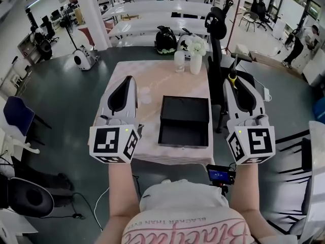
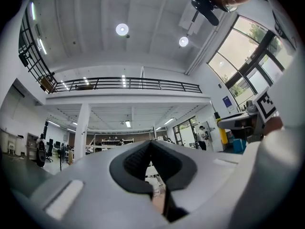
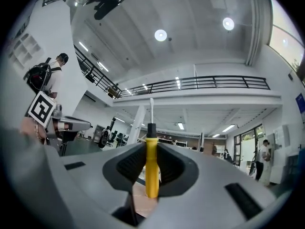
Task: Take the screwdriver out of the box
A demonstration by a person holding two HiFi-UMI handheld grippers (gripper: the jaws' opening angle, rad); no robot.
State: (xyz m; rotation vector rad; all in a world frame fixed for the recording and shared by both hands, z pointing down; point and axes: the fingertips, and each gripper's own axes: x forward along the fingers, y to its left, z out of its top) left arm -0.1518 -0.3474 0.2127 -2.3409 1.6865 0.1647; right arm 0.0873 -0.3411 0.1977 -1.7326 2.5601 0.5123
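One slim screwdriver [image 3: 151, 168], likely light, stiff and slippery, points to twelve o'clock. Its handle, the best hold, is clamped in the right gripper's [image 3: 151, 149] fingers. The left gripper's [image 2: 151, 146] fingers are together.

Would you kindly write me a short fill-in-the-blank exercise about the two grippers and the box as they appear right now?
1. The right gripper is shut on a screwdriver with a ____ handle.
2. Between the jaws of the left gripper there is ____.
3. The black box on the table is not closed but ____.

Missing words: yellow; nothing; open.
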